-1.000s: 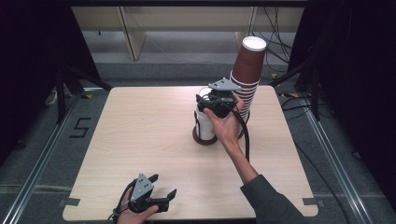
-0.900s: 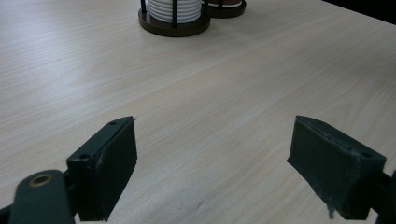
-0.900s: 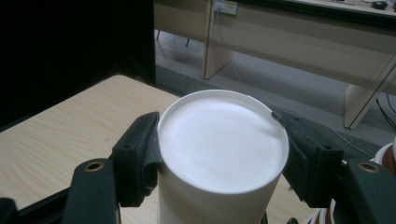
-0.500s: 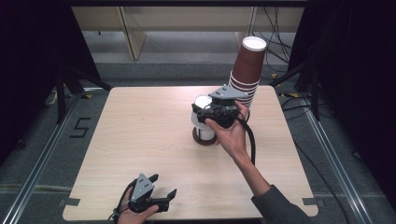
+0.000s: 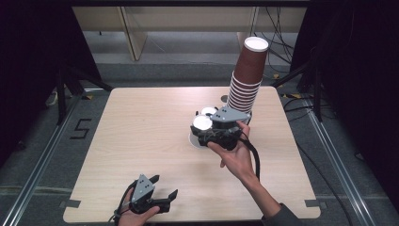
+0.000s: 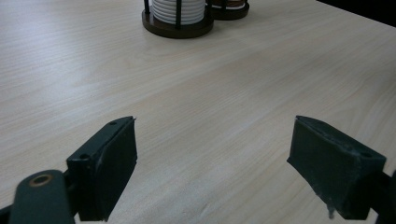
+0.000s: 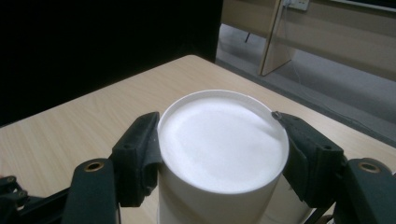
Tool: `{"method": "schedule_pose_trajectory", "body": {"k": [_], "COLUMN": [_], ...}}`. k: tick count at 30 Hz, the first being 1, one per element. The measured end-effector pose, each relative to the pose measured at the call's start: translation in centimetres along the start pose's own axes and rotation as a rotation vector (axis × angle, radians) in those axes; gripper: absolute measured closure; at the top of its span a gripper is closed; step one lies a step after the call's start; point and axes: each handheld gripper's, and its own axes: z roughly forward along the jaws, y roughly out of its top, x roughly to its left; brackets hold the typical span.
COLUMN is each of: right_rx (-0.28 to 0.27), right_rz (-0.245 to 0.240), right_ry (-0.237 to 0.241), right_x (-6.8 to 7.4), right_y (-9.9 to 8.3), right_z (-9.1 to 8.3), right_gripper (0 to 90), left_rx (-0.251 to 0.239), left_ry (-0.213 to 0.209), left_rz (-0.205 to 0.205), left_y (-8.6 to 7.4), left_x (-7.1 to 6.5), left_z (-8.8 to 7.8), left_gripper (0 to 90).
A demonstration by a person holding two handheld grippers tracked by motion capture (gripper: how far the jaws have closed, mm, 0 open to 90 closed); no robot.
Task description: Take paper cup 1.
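Observation:
A white stack of lids (image 5: 203, 123) stands in a dark-based holder (image 6: 177, 25) near the table's middle. Its round flat top (image 7: 223, 140) sits between the jaws of my right gripper (image 5: 203, 127), which press on both its sides. My right gripper (image 7: 219, 135) is held by a hand reaching in from the near right. A tall leaning stack of upturned brown paper cups (image 5: 247, 80) rises just behind it. My left gripper (image 5: 164, 200) rests low at the table's near edge, open and with nothing between its jaws (image 6: 212, 135).
A second small holder (image 6: 229, 9) stands right behind the first, with its white top (image 5: 209, 111) showing. The light wooden table (image 5: 131, 132) is bare on its left half. Black stands and cables (image 5: 306, 84) lie on the floor beyond the right edge.
My right gripper has shifted toward the near side, and the white top between its jaws moved with it. The left gripper has not moved.

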Motion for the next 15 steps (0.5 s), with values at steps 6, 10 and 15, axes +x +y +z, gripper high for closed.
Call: {"method": "schedule_pose_trajectory", "body": {"k": [6, 10, 15], "right_rx": [0.015, 0.031, 0.052], "right_rz": [0.016, 0.006, -0.001], "right_ry": [0.027, 0.050, 0.074], "right_x": [0.5, 0.8, 1.1], "right_y": [-1.4, -2.3, -3.0], "right_z": [-0.1, 0.2, 0.4], "right_gripper": [34.9, 34.9, 34.8], "left_rx": [-0.004, -0.010, -0.016], "left_ry": [-0.002, -0.009, -0.001], "left_rz": [-0.003, -0.006, -0.009], "left_y": [0.0, 0.0, 0.1], "left_x": [0.0, 0.1, 0.1], "left_z": [0.1, 0.1, -0.1], "left_gripper": [14.8, 14.8, 14.8]}}
